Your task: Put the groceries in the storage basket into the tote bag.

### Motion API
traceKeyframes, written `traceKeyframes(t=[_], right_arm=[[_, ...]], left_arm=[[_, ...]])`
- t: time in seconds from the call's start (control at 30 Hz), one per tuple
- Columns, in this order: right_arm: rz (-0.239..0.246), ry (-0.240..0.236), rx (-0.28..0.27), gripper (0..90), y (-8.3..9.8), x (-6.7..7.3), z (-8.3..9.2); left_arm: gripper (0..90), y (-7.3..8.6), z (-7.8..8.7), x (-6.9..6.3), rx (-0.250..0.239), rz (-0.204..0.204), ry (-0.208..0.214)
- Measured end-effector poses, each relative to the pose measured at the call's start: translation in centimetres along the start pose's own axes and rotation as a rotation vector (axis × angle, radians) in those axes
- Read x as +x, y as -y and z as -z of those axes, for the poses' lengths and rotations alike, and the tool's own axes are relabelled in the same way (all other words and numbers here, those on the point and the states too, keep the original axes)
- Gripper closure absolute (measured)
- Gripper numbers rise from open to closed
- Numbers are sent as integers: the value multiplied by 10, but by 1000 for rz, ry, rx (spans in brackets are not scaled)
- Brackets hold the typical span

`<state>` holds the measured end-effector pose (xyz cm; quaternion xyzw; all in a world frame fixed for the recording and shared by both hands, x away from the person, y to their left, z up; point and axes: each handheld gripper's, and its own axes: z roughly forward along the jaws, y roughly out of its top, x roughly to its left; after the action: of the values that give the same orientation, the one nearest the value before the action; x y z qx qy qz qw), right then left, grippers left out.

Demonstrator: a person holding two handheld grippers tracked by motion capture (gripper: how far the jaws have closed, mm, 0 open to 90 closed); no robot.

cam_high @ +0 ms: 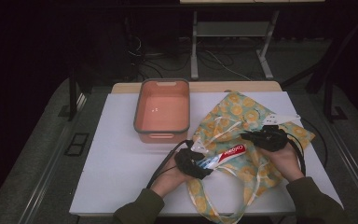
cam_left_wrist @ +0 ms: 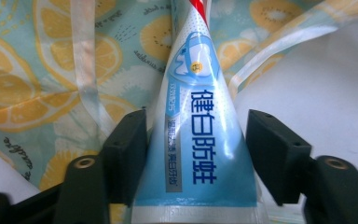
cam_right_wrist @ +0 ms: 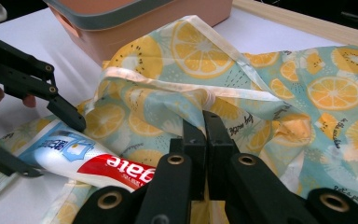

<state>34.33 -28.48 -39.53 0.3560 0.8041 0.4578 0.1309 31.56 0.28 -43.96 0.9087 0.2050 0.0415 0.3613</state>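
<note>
A Colgate toothpaste tube [cam_high: 226, 155] lies on a lemon-print drawstring bag [cam_high: 242, 112] at the table's right. My left gripper [cam_high: 200, 165] is open around the tube's flat crimped end. In the left gripper view the tube [cam_left_wrist: 196, 140] sits between the two pads, close to both, with a thin gap at the right one. My right gripper [cam_right_wrist: 205, 126] is shut on a fold of the bag [cam_right_wrist: 279, 93] near its ribbon-edged rim. The tube's red end [cam_right_wrist: 121, 170] runs behind the right gripper's jaws, so its cap is hidden. The left gripper [cam_right_wrist: 51, 147] shows at the left of the right gripper view.
An empty pink basin with a grey rim [cam_high: 161, 128] stands on the white table [cam_high: 116, 163], just left of the bag. The bag's ribbon straps [cam_high: 223, 217] trail to the table's front edge. Beyond the table are dark floor, cables and a frame.
</note>
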Motion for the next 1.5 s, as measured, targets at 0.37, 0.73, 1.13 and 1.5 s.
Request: traceKeyframes(t=[0.37,0.73,1.13,1.5], right_arm=[[0,-1,0,888,0,1,1],[1,-3,-1,888,-1,2,0],[-1,-4,-9,888,-1,0,2],[-4,-4,-9,889,0,-1,3]], left_arm=[[608,-10,8,0,-13,4,-28],[656,-43,-5,9,-24,12,-71],[650,-81,-56,9,-38,60,-75],[510,-73,-36,7,-92,43,-33]])
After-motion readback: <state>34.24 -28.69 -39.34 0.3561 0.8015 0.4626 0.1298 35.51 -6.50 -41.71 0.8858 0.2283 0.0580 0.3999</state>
